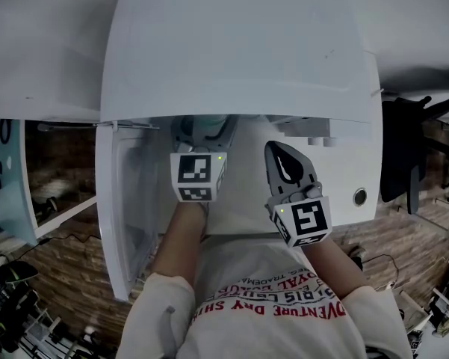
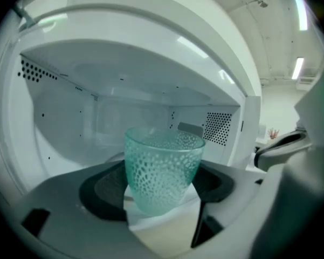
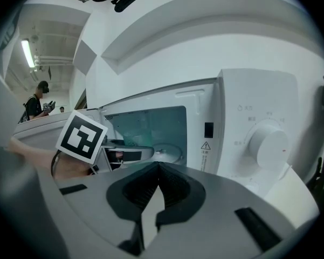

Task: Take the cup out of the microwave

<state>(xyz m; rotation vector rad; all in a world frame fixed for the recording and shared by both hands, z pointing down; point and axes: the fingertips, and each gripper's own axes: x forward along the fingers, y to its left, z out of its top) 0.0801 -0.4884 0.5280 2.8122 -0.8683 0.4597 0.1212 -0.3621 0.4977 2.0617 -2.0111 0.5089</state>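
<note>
A pale green dimpled glass cup (image 2: 162, 169) stands upright between the black pads (image 2: 105, 190) of my left gripper (image 2: 160, 185), which press on its two sides inside the white microwave (image 1: 239, 51). In the head view that gripper's marker cube (image 1: 198, 176) sits at the microwave's mouth, and its tips are hidden under the top. My right gripper (image 1: 278, 152) hangs in front of the control panel, shut with nothing between its pads (image 3: 175, 188). From the right gripper view the left gripper (image 3: 124, 154) reaches into the cavity.
The microwave door (image 1: 123, 200) is swung open to the left. A control dial (image 3: 267, 144) and a round button (image 1: 359, 197) sit on the panel at right. Perforated vents (image 2: 218, 127) line the cavity's back wall. A dark chair (image 1: 403, 148) stands at the right.
</note>
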